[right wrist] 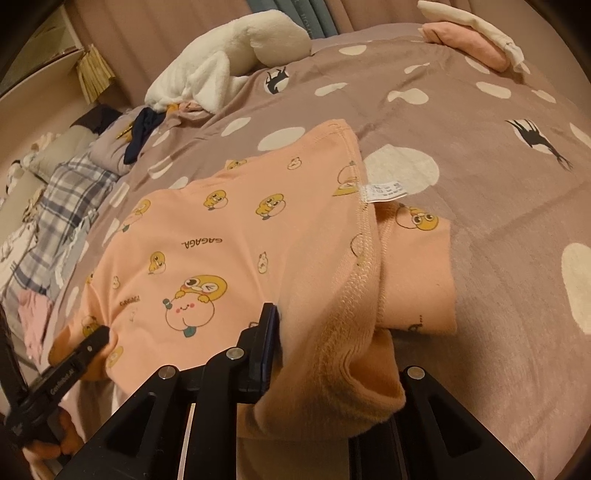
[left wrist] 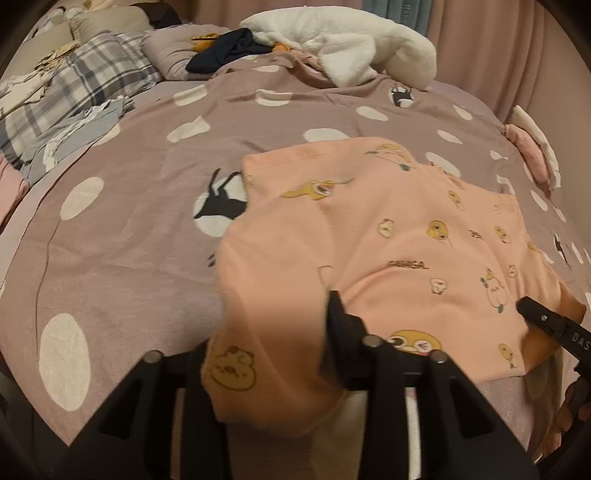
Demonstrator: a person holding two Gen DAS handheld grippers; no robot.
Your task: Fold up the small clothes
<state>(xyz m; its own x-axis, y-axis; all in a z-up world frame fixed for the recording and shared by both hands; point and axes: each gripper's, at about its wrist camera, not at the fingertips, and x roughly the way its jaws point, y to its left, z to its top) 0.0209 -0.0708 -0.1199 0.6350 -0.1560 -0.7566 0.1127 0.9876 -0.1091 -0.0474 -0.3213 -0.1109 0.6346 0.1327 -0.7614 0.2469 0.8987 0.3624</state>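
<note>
Draping over both jaws, seemingly pinched, lies the peach garment (left wrist: pixel 388 236).

I was working in a home bedroom. A bed filled both views, covered by a mauve duvet (left wrist: pixel 147 229) printed with white dots and black cats. Pillows (left wrist: pixel 107 22) lay at its head beside a plaid blanket (left wrist: pixel 96 77). A white plush toy (left wrist: pixel 332 44) rested on the cover, and pink curtains (left wrist: pixel 498 55) hung behind it.
</note>
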